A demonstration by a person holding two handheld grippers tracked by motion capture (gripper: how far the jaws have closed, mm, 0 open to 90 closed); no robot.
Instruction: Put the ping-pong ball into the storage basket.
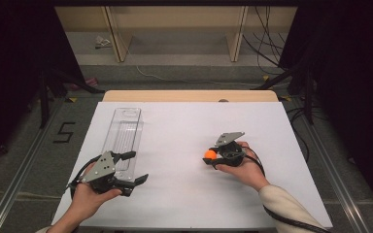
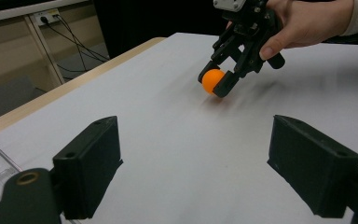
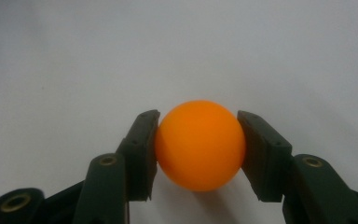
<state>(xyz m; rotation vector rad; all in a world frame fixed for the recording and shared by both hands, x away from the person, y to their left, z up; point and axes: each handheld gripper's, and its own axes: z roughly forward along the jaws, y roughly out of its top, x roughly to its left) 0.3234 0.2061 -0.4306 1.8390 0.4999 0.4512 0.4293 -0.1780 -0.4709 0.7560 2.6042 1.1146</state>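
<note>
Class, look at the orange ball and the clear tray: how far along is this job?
Done: the right gripper has shut on the orange ball, a pad on each side. In hand: the ball is held low over the white table. Left, probably: carrying it to the clear tray, which looks empty, beside the open left gripper.

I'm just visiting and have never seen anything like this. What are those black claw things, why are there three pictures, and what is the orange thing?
No robot here: a person holds a hand-operated two-jaw gripper in each hand. One picture comes from a camera above the white table; the other two come from small cameras riding on each gripper, looking along its black jaws. The right gripper is shut on a small orange ball, with a pad pressing on each side. The left gripper is open, with nothing between its jaws. Beside it on the table lies a long clear plastic tray.
</note>
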